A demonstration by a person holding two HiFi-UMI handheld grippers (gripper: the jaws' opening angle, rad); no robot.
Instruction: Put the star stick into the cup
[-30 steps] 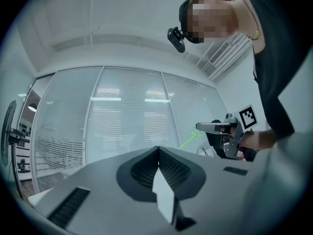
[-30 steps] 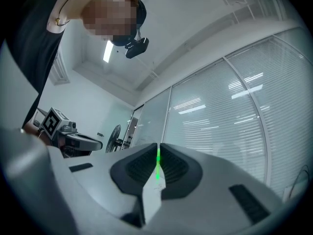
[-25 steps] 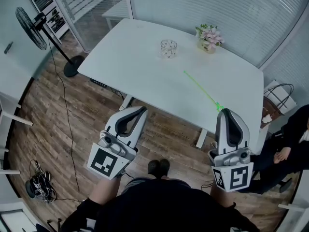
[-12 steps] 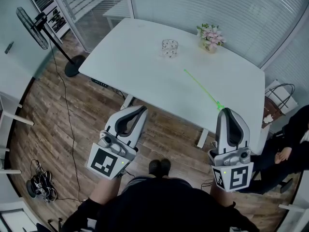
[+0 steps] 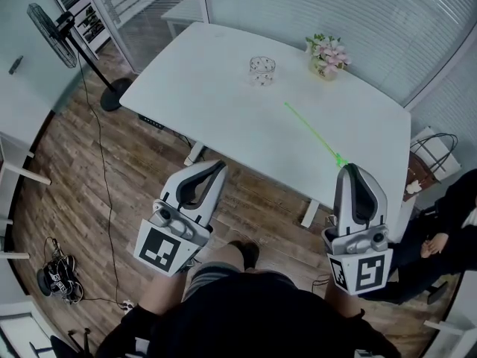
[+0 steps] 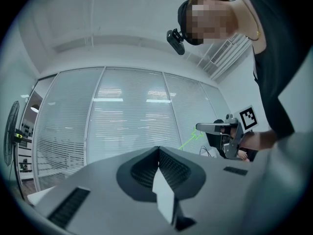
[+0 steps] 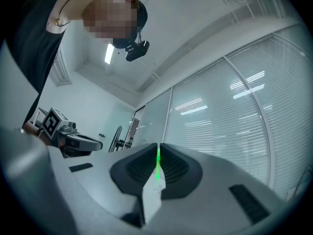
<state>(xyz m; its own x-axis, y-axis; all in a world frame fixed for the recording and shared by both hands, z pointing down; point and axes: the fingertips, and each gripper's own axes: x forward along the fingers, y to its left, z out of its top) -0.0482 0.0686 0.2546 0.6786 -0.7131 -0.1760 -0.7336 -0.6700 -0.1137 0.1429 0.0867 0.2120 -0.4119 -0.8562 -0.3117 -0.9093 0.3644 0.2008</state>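
A thin green star stick [image 5: 311, 133] slants over the white table [image 5: 223, 103], its lower star end at my right gripper [image 5: 349, 170], which is shut on it. In the right gripper view the green stick [image 7: 158, 161] shows pinched in the slit between the jaws. A clear glass cup [image 5: 261, 71] stands at the table's far middle, well beyond the stick's free tip. My left gripper [image 5: 215, 169] hangs before the table's near edge, shut with nothing in it; its jaws [image 6: 158, 150] meet. The left gripper view also catches the right gripper [image 6: 221, 129] with the stick [image 6: 190, 140].
A small pot of pink flowers [image 5: 326, 56] stands right of the cup. A standing fan [image 5: 54, 22] and its cable are at the far left, a bag [image 5: 428, 154] and a seated person [image 5: 447, 222] at the right. Shoes and cables [image 5: 58, 283] lie on the wooden floor.
Both grippers stay as they were, the right one still shut on the stick. Only the head view has shifted slightly, and my foot has moved.
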